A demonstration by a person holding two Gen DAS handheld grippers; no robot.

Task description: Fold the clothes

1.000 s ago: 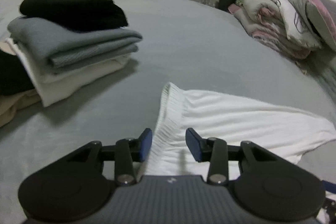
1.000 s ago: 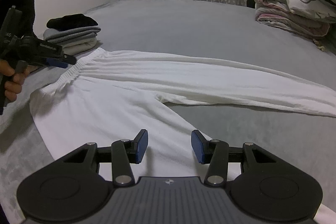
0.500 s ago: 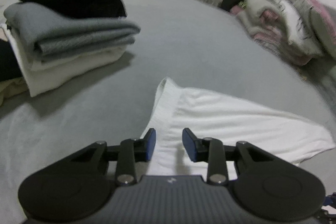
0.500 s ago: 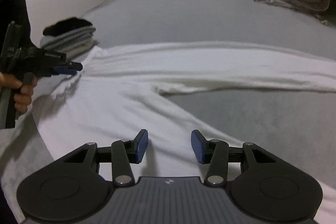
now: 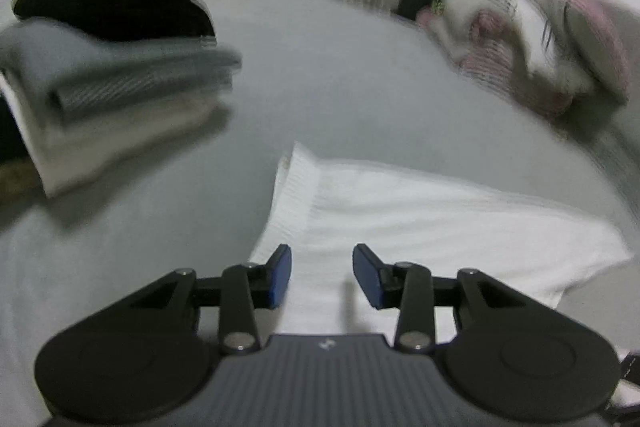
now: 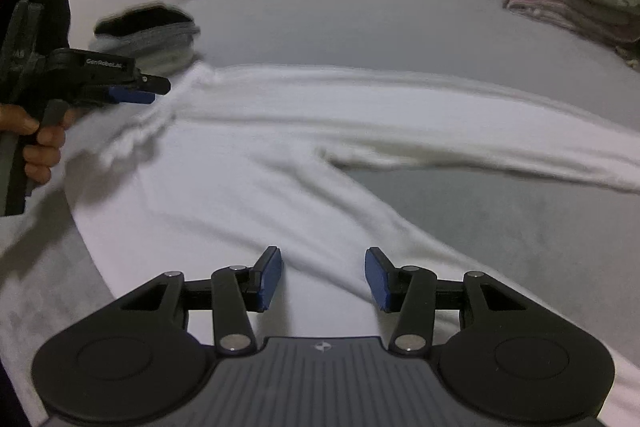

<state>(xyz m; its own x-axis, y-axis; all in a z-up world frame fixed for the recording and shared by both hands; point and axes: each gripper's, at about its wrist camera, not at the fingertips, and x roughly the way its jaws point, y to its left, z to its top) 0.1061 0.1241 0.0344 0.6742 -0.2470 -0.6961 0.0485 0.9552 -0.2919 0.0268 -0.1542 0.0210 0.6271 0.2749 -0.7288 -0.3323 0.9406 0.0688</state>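
White trousers (image 6: 248,195) spread flat on bed (image 6: 380,23), legs splayed. Left tool (image 5: 322,277) and right tool (image 6: 323,277) both released, hovering over cloth. Risk: shallow pinch at the waistband (image 5: 286,203) slips, bunching the fold.

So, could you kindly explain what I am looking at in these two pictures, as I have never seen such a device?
These are hand-held tools, not a robot arm. A person carries a two-finger gripper in each hand, and each gripper has a wide-angle camera looking forward along its blue-padded fingers.

One picture comes from the left gripper, the other from the right gripper. The right view also shows the left gripper from the side, with the person's hand on its handle.

Both are above a bed covered in grey. On it lie white trousers, spread flat with the legs apart. The left gripper is at the waistband, the right one over the near leg. Both are open and hold nothing.

Further off are a stack of folded clothes and piled bedding. The pictures are a little blurred.
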